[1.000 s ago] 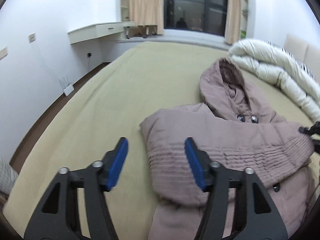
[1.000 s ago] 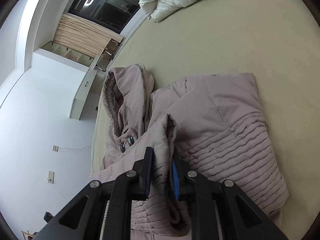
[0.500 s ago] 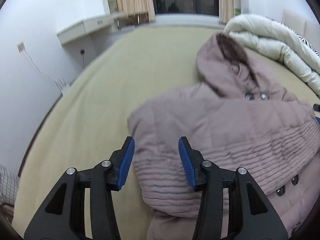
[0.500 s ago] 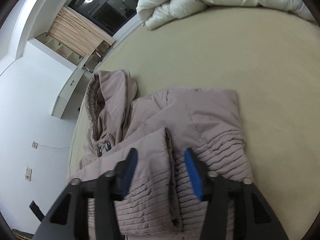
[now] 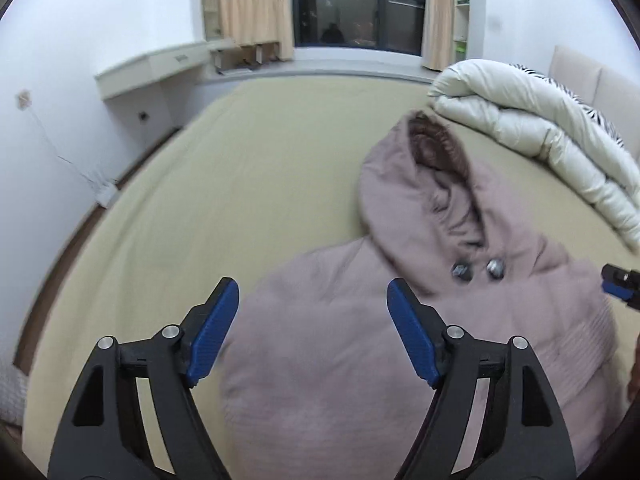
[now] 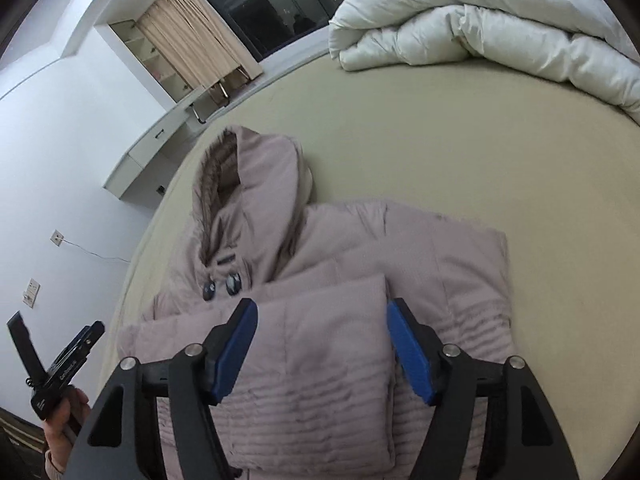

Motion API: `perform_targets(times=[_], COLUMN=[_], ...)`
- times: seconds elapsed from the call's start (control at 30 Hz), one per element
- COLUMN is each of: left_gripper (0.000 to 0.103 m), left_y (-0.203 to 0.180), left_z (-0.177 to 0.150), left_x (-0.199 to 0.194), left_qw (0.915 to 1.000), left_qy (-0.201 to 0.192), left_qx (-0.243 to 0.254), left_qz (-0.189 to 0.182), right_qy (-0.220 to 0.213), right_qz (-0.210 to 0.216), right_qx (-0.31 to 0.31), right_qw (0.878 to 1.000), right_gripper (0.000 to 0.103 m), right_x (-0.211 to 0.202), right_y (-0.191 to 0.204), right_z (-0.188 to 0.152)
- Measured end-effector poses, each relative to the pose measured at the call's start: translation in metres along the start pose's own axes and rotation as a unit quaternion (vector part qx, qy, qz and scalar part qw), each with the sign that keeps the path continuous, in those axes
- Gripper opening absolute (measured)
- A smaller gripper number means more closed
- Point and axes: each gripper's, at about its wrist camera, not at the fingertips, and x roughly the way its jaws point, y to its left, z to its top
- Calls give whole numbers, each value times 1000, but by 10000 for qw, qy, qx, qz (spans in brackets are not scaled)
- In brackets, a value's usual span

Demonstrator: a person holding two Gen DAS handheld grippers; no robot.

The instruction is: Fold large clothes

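A dusty-pink hooded padded coat (image 5: 400,320) (image 6: 320,280) lies on the beige bed (image 5: 248,184), both sleeves folded across its front, hood toward the window. My left gripper (image 5: 313,308) hovers over the coat's left shoulder, its jaws opening, nothing pressed between the blue pads. My right gripper (image 6: 322,332) hangs above the folded sleeve (image 6: 316,356), its jaws opening too, the pads clear of the fabric. The right gripper's tip (image 5: 618,285) shows at the left wrist view's right edge. The left gripper (image 6: 56,364), held in a hand (image 6: 66,420), shows at the lower left of the right wrist view.
A rolled white duvet (image 5: 532,132) (image 6: 480,20) lies at the head of the bed, beyond the hood. A wall shelf (image 5: 156,72) and a dark curtained window (image 5: 356,4) stand past the far bed edge. Bare sheet (image 6: 460,152) stretches beyond and to the right of the coat.
My right gripper let go of the sleeve, which now lies flat across the coat, and rose with jaws wide. My left gripper moved toward the coat's shoulder and spread wider.
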Motion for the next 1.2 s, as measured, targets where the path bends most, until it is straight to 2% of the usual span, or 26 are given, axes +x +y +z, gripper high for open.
perform_targets(times=[0.1,0.17,0.3,0.43,0.57,0.6,0.67,0.77,0.83,0.9,0.93,1.0,1.07,1.1,1.13,1.2], left_gripper=[76,76,76,76,74,69,38,22,19,16,15,13,10,10,10,9], left_y=[-19,-37,-73,-94,-96,-94,-90,-87,-89,-87,-85,-81,-78,-74,-74,-66], left_z=[52,79,116,126,132,130,126,128,130,129,128,126,124,123,125,121], left_x=[52,93,148,201,247,254,263,260,253,242,234,222,214,208,203,174], left_qw=[9984,9958,9953,9943,9926,9922,9901,9915,9931,9939,9940,9943,9944,9946,9949,9957], left_qy=[467,798,930,1045,1210,1242,1370,1194,1053,966,948,910,851,817,761,550], left_qx=[-66,-68,88,140,-71,-70,-168,-288,-207,-121,-105,-100,-144,-167,-179,-251], left_qz=[-318,-440,-254,-142,-82,-62,-248,-435,-475,-518,-529,-550,-602,-623,-632,-700], right_qy=[140,159,77,368,525,583,617,568,623,715,797,1031,1206,1206,1173,880], right_qz=[203,261,218,240,347,340,181,64,-3,-317,-614,-1076,-1024,-976,-936,-812], right_qx=[6,-10,-102,-167,26,-16,-195,-447,-499,-764,-963,-1034,-823,-834,-901,-984], right_qw=[9997,9995,9997,9989,9980,9977,9977,9974,9968,9940,9903,9834,9840,9844,9846,9879], right_gripper=[74,80,89,90,90,90,90,90,90,93,93,80,47,40,26,22], right_x=[13,21,45,86,121,130,144,166,181,201,215,235,242,241,236,212], right_y=[3,7,15,23,27,31,42,64,77,93,100,99,92,91,93,97], right_z=[30,44,69,95,110,113,120,130,137,140,141,141,141,138,135,131])
